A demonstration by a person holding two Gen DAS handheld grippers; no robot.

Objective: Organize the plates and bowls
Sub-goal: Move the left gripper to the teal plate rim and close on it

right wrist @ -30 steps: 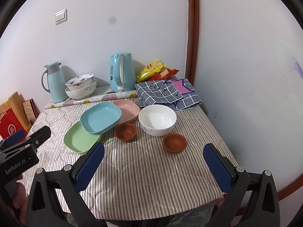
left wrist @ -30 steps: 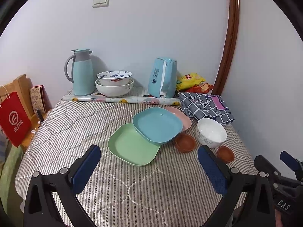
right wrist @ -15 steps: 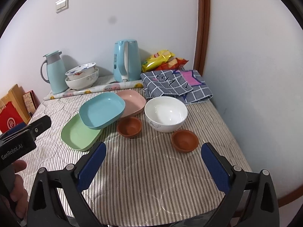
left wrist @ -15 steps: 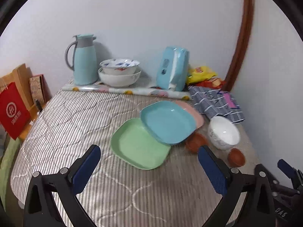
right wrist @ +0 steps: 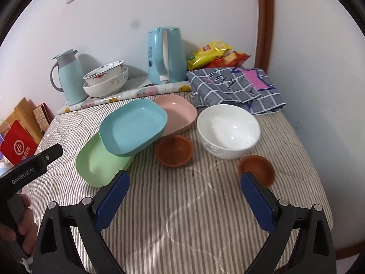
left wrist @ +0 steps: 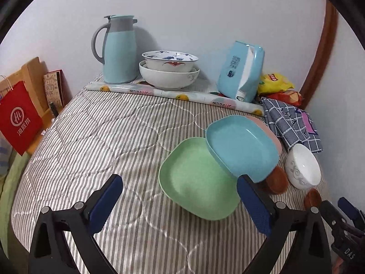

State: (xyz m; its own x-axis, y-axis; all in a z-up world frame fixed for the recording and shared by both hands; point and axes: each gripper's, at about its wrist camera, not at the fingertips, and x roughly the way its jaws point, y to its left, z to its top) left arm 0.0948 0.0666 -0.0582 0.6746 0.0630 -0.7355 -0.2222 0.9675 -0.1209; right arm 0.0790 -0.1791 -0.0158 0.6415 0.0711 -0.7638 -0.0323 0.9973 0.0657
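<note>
On the far left, beside the table, a red paper bag (left wrist: 19,116) stands against a brown one, with a small patterned booklet just behind them. The left gripper (left wrist: 180,202) hovers above the striped quilted tablecloth (left wrist: 109,141), its blue-padded jaws spread wide with nothing between them. At the far edge a light-blue thermos jug (left wrist: 119,50) stands upright on a rolled floral sheet (left wrist: 173,94), and just right of it a patterned bowl (left wrist: 170,61) sits nested in a larger white bowl (left wrist: 168,77). In the middle of the table a green plate (right wrist: 100,162) lies flat; a blue plate (right wrist: 133,129) rests tilted on top, overlapping both the green plate's far right edge and the near left edge of a pink plate (right wrist: 180,113). Behind them a light-blue electric kettle (right wrist: 165,54) stands at the far side. Just near of the pink plate sits a small brown dish (right wrist: 174,151), and right of it an empty white bowl (right wrist: 228,131). The right gripper (right wrist: 183,199) also hangs above the cloth with its jaws wide apart and empty; a second small brown saucer (right wrist: 256,169) lies just beyond its right finger. At the far right a folded checked cloth (right wrist: 235,89) lies by the wall, with yellow and red snack bags (right wrist: 214,53) behind it.
</note>
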